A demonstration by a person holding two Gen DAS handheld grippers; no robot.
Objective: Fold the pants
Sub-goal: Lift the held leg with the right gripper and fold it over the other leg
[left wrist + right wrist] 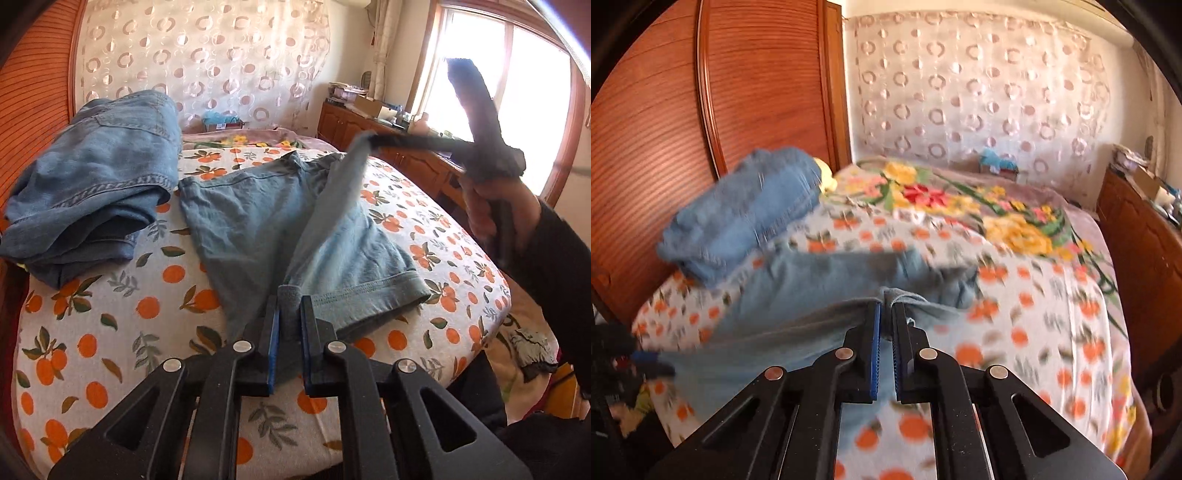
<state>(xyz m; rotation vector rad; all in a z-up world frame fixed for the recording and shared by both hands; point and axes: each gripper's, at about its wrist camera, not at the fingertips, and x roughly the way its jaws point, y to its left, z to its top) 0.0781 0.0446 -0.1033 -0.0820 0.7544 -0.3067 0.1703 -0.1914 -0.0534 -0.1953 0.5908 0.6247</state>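
Observation:
Light blue-grey pants (251, 221) lie partly flat on the orange-print bed sheet (110, 314). My left gripper (290, 306) is shut on one edge of them near the hem. My right gripper (885, 314) is shut on another edge of the same pants (812, 291) and holds it up above the bed; in the left wrist view the right gripper (373, 138) is blurred at upper right, with the cloth stretched taut between the two grippers.
A pile of darker blue jeans (96, 184) sits at the bed's left by the wooden headboard (665, 110). A floral blanket (960, 199) covers the far bed. A wooden cabinet (369, 129) stands along the right under the window.

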